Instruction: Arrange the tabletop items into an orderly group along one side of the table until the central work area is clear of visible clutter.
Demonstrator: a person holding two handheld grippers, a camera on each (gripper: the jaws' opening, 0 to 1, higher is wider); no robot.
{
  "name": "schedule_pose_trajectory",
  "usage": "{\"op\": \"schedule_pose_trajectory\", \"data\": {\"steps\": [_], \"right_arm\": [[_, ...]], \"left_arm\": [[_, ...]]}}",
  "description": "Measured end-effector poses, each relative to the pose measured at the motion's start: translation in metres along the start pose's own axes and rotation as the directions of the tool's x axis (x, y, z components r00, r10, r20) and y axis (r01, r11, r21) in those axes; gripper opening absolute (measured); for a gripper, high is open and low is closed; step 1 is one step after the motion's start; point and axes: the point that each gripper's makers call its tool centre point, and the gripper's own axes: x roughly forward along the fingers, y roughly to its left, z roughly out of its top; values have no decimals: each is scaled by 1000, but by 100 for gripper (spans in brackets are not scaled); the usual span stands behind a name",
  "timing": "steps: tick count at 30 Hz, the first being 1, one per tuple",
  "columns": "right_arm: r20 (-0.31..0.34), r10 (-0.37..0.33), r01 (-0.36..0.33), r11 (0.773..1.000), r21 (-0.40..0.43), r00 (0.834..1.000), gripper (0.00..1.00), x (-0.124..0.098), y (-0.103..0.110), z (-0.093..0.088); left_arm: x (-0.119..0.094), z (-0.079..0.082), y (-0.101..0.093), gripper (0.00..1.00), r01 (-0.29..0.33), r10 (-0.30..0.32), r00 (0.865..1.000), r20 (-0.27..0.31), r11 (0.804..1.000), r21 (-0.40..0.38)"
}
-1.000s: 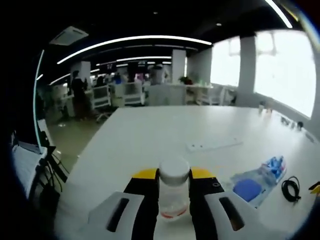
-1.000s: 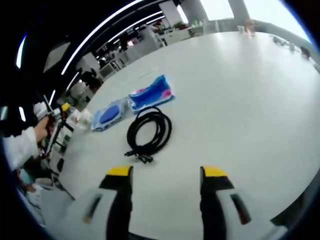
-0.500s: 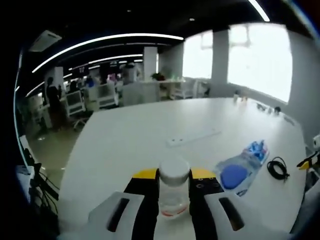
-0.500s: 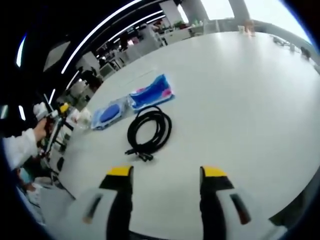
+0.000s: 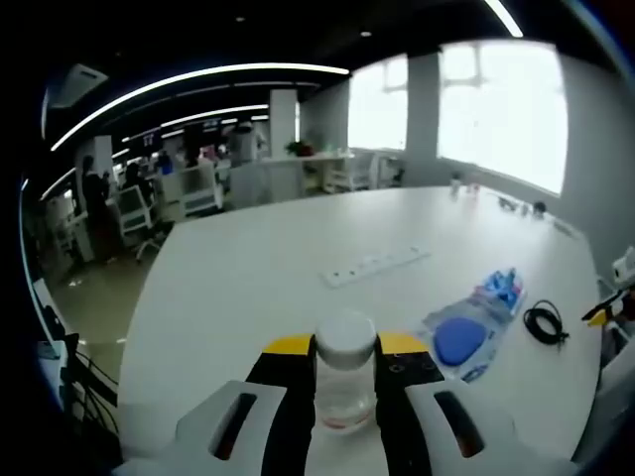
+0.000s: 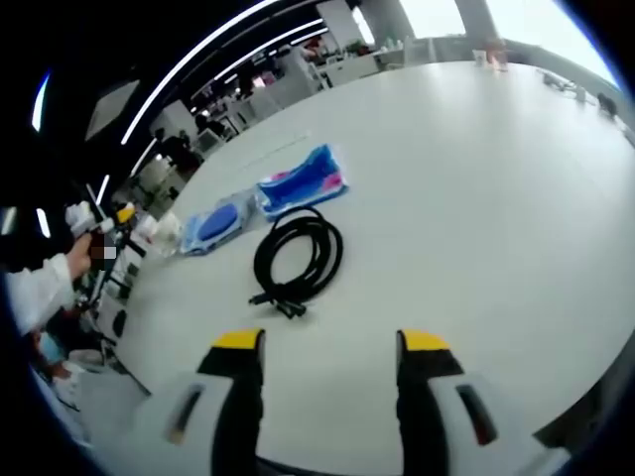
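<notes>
In the left gripper view my left gripper (image 5: 345, 349) is shut on a clear jar with a white lid (image 5: 345, 375), held above the white table (image 5: 248, 268). Beyond it lie a white power strip (image 5: 375, 266), a clear bag with a blue round item (image 5: 462, 342), a blue packet (image 5: 501, 290) and a coiled black cable (image 5: 546, 322). In the right gripper view my right gripper (image 6: 331, 347) is open over bare table, just short of the black cable (image 6: 298, 260). The blue packet (image 6: 301, 181) and the bag with the blue item (image 6: 215, 227) lie past the cable.
A person's hand and white sleeve (image 6: 50, 278) hold the other gripper at the left of the right gripper view. Small items (image 5: 516, 203) sit along the table's far edge by the windows. Office desks, chairs and people (image 5: 149, 188) fill the background.
The left gripper view has swung and shifted with the jar still held, so the power strip, bag and cable sit further left in it. The right gripper has stayed nearly still.
</notes>
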Motion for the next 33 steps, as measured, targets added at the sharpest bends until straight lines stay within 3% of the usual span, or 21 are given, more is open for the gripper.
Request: {"op": "schedule_pose_trajectory", "data": {"steps": [11,20,22,24,30,33], "right_arm": [[0,-5,5,1000,3,1000,51,-2,-4,-2],[4,0,0,1000,-2,1000,51,-2,-2,0],[5,3,-3,1000,-3,1000,52,-2,-1,0],[7,5,-5,1000,-6,1000,52,-2,0,0],[15,7,-7,1000,-20,1000,54,-4,1,2],[23,12,-11,1000,-27,1000,55,-4,2,5]], "left_arm": [[-2,-2,9,17,-28,28,1000,0,999,-20],[0,-2,6,19,-45,45,999,5,999,17],[0,-1,9,28,-59,59,998,13,998,24],[-2,7,11,41,-70,70,996,62,998,-7],[-9,16,13,94,-88,91,987,134,996,-29],[-16,12,4,97,-52,59,989,132,997,-54]]}}
